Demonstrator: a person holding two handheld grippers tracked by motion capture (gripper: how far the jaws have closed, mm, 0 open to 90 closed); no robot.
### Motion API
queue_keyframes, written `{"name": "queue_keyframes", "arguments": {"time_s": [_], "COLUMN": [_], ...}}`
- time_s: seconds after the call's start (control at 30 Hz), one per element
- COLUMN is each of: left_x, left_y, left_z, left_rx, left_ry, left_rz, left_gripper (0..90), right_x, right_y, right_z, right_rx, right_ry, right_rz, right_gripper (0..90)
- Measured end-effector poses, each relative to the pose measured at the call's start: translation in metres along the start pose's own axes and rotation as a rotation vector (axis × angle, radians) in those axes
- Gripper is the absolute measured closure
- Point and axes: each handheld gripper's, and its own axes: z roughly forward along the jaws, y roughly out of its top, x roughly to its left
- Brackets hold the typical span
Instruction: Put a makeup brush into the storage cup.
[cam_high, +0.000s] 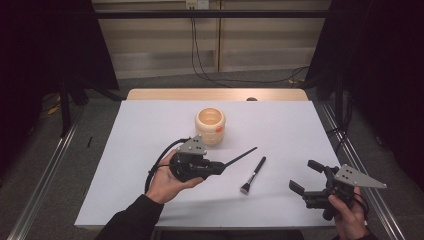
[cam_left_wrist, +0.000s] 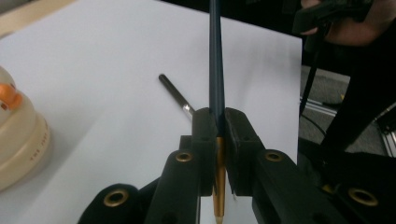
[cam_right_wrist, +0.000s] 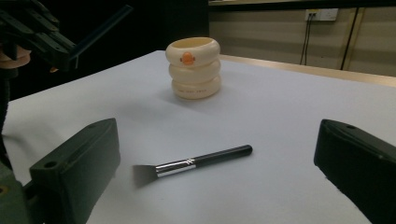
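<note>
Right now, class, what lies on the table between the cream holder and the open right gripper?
The makeup brush lies flat on the white table, between the right gripper and the cream holder, as the right gripper view shows.

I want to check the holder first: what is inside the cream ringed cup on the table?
The high view shows the cream cup with its mouth open, nothing sticking out and a pale inner wall. Its bottom is hidden by the rim, so something small could lie there.

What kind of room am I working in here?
Likely a recording lab or test bench: a white-covered table flanked by black curtains and metal floor rails, with cables running to wall sockets.
</note>
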Motion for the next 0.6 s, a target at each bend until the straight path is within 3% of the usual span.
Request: {"name": "queue_keyframes", "arguments": {"time_s": [0.13, 0.2, 0.33, 0.4, 0.6], "left_x": [0.001, 0.002, 0.004, 0.003, 0.003], "left_y": [0.008, 0.011, 0.013, 0.012, 0.007], "left_z": [-0.002, -0.002, 0.001, 0.002, 0.010], "left_rx": [0.048, 0.062, 0.111, 0.116, 0.161], "left_ry": [-0.015, -0.012, -0.003, -0.007, -0.014], "left_rz": [0.025, 0.027, 0.044, 0.037, 0.024], "left_gripper": [83.6, 83.6, 83.6, 83.6, 83.6], "right_x": [-0.001, 0.001, 0.003, 0.004, 0.007], "right_y": [0.006, 0.009, 0.014, 0.016, 0.020], "right_z": [0.003, 0.005, 0.008, 0.012, 0.021], "right_rx": [0.021, 0.017, 0.030, 0.030, 0.050], "right_ry": [0.057, 0.047, 0.078, 0.078, 0.099], "right_rz": [0.075, 0.026, -0.020, -0.068, -0.136], "right_gripper": [0.1, 0.1, 0.1, 0.1, 0.1]}}
